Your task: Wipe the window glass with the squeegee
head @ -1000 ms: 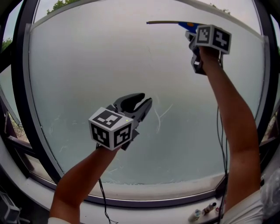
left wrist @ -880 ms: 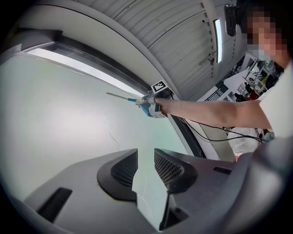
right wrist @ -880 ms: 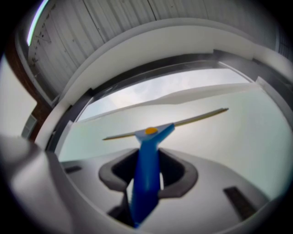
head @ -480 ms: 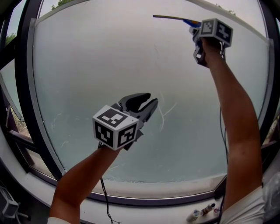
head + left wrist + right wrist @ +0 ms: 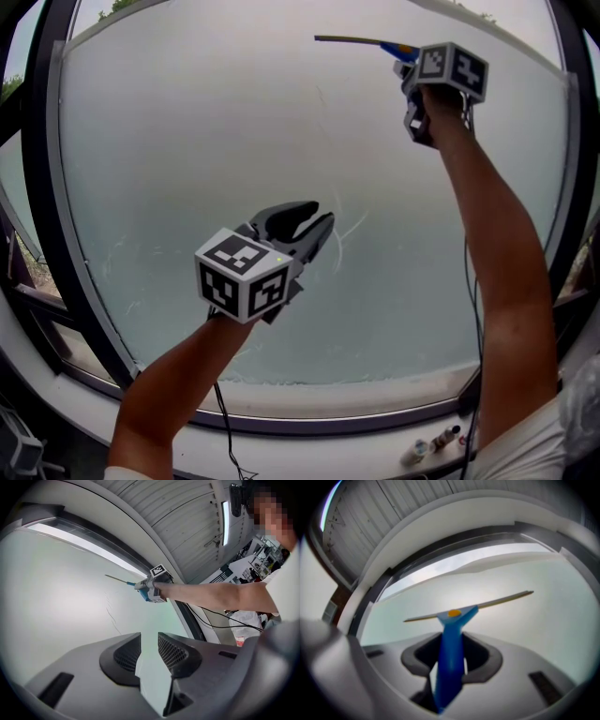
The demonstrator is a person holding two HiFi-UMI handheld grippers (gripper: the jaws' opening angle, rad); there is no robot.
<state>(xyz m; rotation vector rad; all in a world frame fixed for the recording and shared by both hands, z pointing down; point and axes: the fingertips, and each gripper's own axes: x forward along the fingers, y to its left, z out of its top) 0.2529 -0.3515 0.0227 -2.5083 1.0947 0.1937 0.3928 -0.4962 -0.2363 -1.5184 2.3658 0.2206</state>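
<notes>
Right tongs (image 5: 452, 657) hide the squeegee (image 5: 451, 634) handle's end.

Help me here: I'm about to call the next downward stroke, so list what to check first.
1. Grip: the right gripper has its jaws closed on the blue handle of the squeegee. Ok.
2. Start height: the blade sits high on the window glass, near the upper frame. Ok.
3. Blade pressed flat on the glass: cannot tell.
4. Path below: the left gripper, jaws apart and empty, hovers before the pane near the line under the blade's left end. Cannot tell if it is clear.
5. Pane clean: streaks show mid-pane. Not ok.
6. Bottles on the sill stand below the glass. Ok.
</notes>
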